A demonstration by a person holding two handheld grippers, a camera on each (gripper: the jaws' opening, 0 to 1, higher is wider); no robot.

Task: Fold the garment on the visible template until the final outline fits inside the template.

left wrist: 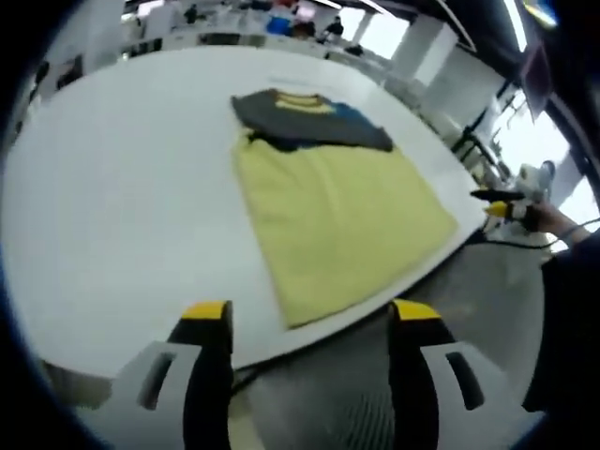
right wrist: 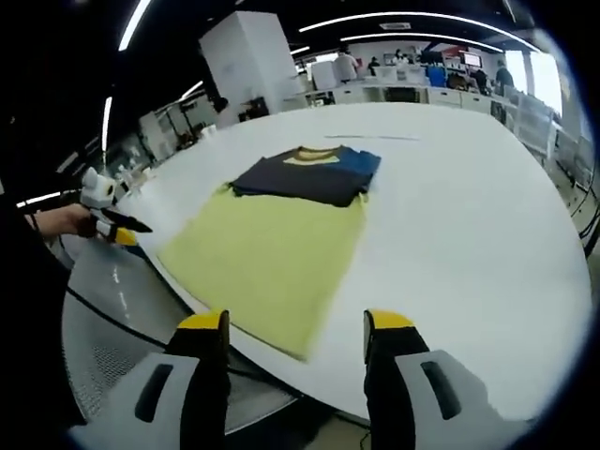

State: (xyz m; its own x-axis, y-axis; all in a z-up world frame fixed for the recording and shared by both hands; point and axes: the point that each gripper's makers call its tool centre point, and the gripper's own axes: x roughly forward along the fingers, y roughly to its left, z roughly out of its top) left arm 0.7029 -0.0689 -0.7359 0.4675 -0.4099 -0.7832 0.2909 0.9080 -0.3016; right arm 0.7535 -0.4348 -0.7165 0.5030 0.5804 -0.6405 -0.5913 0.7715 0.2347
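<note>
Bare white table [right wrist: 487,234] all round — only the folded garment [right wrist: 309,173] obstructs.

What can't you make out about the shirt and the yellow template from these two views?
- Folded shirt: its underside and inner folds are hidden by its own top layer, in both views.
- Yellow template: its far end is covered by the shirt.
- Collar print: too small and blurred to read.

bright, even light over the white table [left wrist: 112,206], which looks a touch washed out in the left gripper view; long ceiling strips [right wrist: 412,19] glow overhead in the right gripper view; windows [left wrist: 525,141] blow out to white in the left gripper view; shadows are faint; fisheye bends the table edge hard; the far room goes soft, the whole frame slightly blurred
</note>
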